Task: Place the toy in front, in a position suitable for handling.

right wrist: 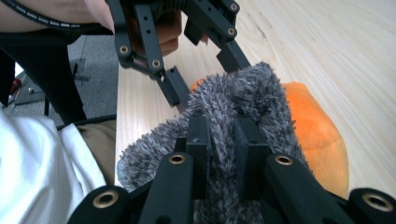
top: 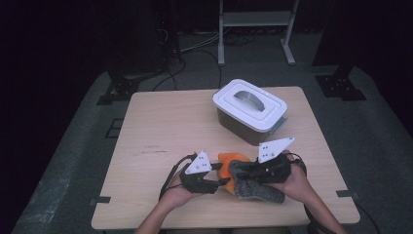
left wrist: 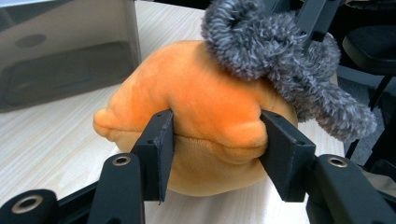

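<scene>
An orange plush toy [top: 228, 159] lies near the table's front edge, with a grey fuzzy cloth [top: 258, 189] draped over its right side. My left gripper [top: 224, 174] comes in from the left. In the left gripper view its jaws press into both sides of the orange plush [left wrist: 201, 93], so my left gripper [left wrist: 217, 135] is shut on it. The grey cloth [left wrist: 261, 42] hangs over the toy's top. My right gripper [top: 245, 171] reaches in from the right. In the right gripper view my right gripper [right wrist: 223, 130] is shut on a fold of the grey cloth [right wrist: 252, 88], above the plush [right wrist: 313, 126].
A dark storage box with a white handled lid [top: 249, 105] stands at the back right of the wooden table [top: 160, 131]; its wall [left wrist: 65, 46] rises close behind the toy. Bare tabletop spreads left. Stands and cables lie on the floor beyond.
</scene>
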The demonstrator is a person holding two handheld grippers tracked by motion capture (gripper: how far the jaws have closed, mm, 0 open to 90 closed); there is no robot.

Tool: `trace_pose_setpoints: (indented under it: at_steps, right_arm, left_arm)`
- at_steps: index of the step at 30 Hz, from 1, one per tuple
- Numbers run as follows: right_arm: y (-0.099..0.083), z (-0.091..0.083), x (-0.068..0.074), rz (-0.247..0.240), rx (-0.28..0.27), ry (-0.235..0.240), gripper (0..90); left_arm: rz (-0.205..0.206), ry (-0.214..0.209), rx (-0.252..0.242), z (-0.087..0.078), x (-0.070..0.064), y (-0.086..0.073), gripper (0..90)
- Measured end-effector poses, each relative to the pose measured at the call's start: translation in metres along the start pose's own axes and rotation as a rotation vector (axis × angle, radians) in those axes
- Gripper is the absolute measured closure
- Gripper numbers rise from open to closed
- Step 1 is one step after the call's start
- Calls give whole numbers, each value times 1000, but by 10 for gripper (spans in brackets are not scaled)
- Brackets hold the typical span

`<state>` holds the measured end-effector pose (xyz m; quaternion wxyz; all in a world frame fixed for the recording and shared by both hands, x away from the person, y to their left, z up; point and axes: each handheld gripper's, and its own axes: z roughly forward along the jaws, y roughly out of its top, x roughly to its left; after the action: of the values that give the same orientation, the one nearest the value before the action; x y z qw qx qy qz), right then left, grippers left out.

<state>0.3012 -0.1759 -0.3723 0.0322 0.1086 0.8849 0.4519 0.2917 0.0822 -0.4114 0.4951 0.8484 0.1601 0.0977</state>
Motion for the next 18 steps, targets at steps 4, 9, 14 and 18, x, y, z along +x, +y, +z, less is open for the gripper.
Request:
trace_pose_setpoints:
  at_steps: [4, 9, 14, 18]
  right_arm:
    - [-3, -3, -3, -1, 43, 14, 779]
    - [-9, -17, -13, 47, -2, -34, 779]
    - [-16, -10, -19, 81, 21, -18, 778]
    - [-16, -6, -17, 72, 31, 16, 778]
  left_arm:
    - [7, -10, -3, 1, -1, -1, 474]
    - [13, -22, -11, 2, -1, -1, 470]
    - [19, -38, 3, 1, -1, 1, 394]
    - [-12, -62, -8, -4, 2, 5, 309]
